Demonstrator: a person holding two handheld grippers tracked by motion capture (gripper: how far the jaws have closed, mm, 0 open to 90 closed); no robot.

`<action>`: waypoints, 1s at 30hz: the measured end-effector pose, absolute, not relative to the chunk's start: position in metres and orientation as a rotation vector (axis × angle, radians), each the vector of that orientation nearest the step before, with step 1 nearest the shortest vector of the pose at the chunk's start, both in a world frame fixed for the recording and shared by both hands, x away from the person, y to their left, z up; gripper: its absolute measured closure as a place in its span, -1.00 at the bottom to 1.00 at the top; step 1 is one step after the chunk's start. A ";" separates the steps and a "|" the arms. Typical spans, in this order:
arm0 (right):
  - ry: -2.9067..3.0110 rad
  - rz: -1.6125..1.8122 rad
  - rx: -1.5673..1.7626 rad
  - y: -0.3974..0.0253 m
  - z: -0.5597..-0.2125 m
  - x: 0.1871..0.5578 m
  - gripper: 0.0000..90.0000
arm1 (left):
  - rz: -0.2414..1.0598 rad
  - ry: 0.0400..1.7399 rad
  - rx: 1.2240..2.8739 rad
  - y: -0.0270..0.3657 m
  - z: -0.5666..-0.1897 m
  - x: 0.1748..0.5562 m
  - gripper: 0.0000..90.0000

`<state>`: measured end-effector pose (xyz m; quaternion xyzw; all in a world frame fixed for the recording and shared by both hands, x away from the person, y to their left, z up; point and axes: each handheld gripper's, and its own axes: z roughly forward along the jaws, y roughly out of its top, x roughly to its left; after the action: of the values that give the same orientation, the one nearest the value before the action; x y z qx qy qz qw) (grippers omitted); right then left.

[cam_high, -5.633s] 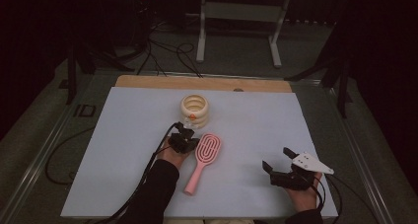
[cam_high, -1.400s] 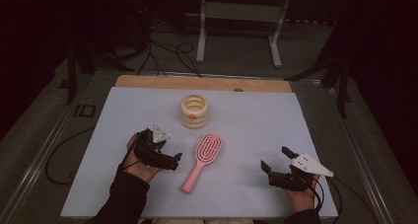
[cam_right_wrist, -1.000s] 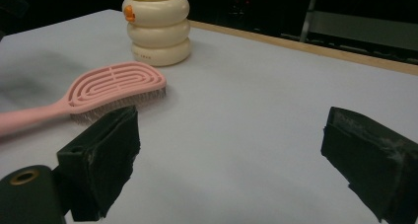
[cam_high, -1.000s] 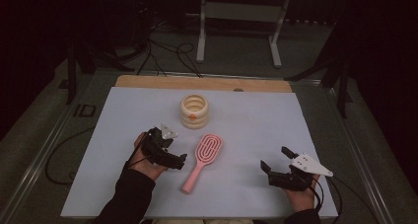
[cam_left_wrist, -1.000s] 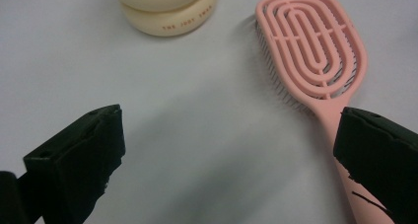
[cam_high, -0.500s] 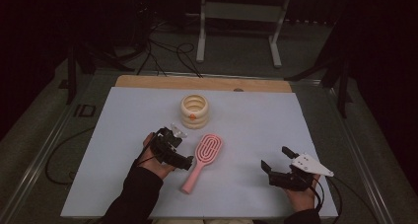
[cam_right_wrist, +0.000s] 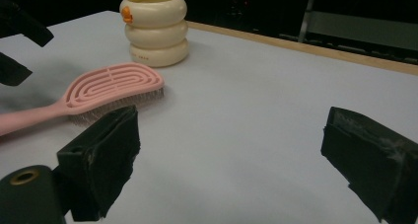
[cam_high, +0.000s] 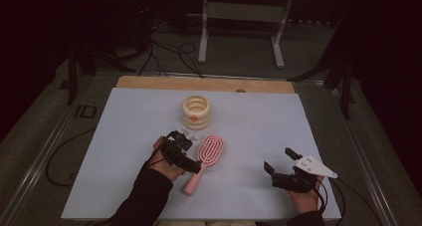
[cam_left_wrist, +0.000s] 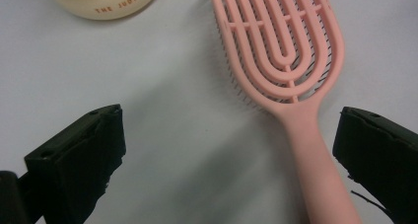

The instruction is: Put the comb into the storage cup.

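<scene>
While right gripper (cam_high: 278, 162) rests spread, left gripper (cam_left_wrist: 231, 150) spread, handle of pink brush (cam_left_wrist: 281, 51) seemingly between jaws.

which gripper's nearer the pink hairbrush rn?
Left. The left gripper sits right beside the hairbrush handle, fingers open; the right gripper is well off to its right.

A pale, bluish-white sheet (cam_high: 124, 136) covers the table, leaving a strip of bare wood (cam_high: 149, 82) along the far edge; a cream holder (cam_high: 195, 112) shaped like three stacked rings stands upright on the sheet, a little left of centre toward the far side; a pink hairbrush (cam_high: 204, 156) lies bristles down just near of it, head pointing far and handle slanting back toward the near edge; brush and holder sit close but apart.
</scene>
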<state>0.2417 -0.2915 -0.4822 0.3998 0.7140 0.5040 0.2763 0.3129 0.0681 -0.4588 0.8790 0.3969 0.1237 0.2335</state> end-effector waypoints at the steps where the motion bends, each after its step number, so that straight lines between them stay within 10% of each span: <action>1: 1.918 1.356 1.076 -0.291 -0.482 0.242 -0.83 | 0.332 1.092 2.412 0.067 -0.459 0.313 -0.99; 30: 1.912 1.357 1.079 -0.292 -0.482 0.242 -0.83 | 0.234 1.145 2.498 0.038 -0.483 0.307 -0.79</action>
<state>0.2415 -0.2924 -0.4819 0.4019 0.7118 0.5053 0.2765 0.3070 0.0376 -0.4833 0.8891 0.4076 0.0831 0.1909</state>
